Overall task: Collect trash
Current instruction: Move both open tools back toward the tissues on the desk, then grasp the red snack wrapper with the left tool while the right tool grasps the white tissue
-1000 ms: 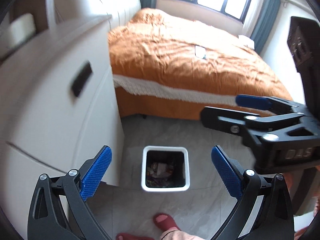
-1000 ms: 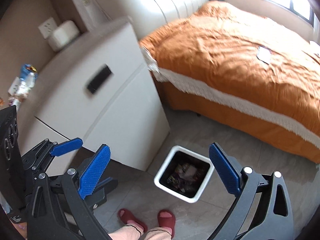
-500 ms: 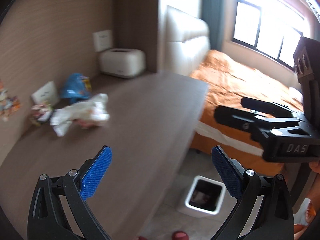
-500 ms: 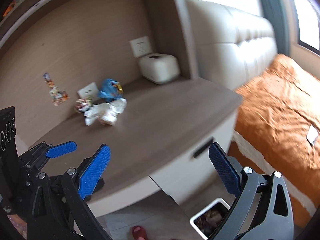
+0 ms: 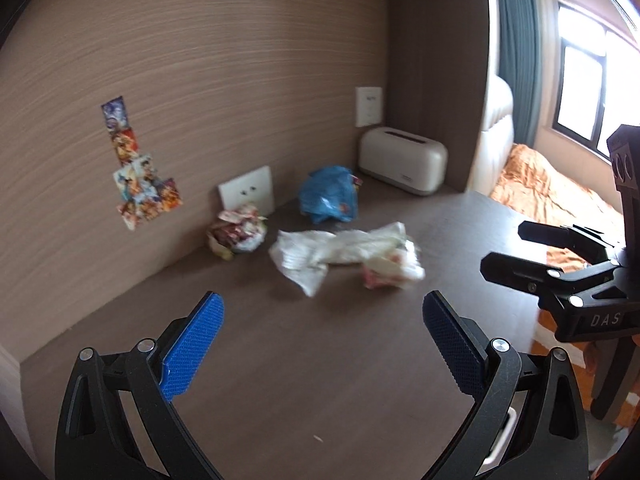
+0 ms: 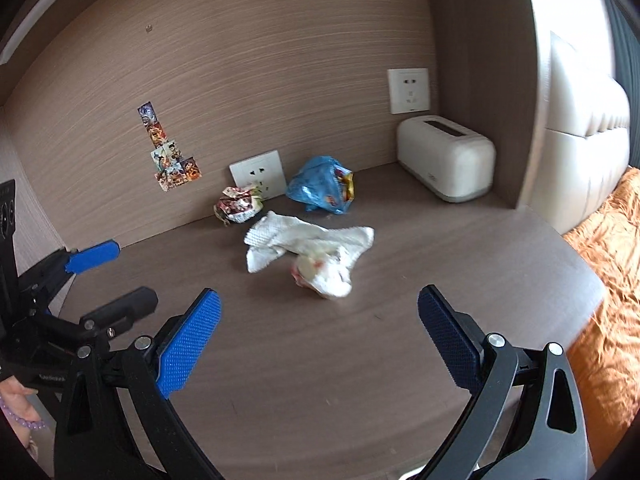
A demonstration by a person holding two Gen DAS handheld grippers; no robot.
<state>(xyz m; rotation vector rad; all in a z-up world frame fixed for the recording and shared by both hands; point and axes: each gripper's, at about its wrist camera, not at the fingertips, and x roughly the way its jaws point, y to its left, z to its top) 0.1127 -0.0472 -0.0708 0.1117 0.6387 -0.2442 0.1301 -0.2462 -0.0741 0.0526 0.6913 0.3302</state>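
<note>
Trash lies on a brown tabletop (image 5: 320, 360) (image 6: 400, 340). A crumpled white tissue wad (image 5: 344, 252) (image 6: 308, 248) lies in the middle. A blue snack bag (image 5: 330, 194) (image 6: 320, 190) and a small crumpled printed wrapper (image 5: 236, 232) (image 6: 238, 204) lie behind it by the wall. My left gripper (image 5: 322, 344) is open and empty, short of the tissue. My right gripper (image 6: 318, 338) is open and empty, also short of the tissue. Each gripper shows in the other's view, the right one (image 5: 536, 252) and the left one (image 6: 112, 276).
A cream tissue box (image 5: 402, 166) (image 6: 446, 164) stands at the back right corner. A wall socket (image 6: 260, 174) and stickers (image 6: 170, 152) are on the wood back wall. An orange bed (image 5: 552, 196) lies beyond the table's right edge.
Both grippers swung up from the floor bin and cabinet front to the tabletop, moving closer to the trash pile. Both stayed open and empty.
</note>
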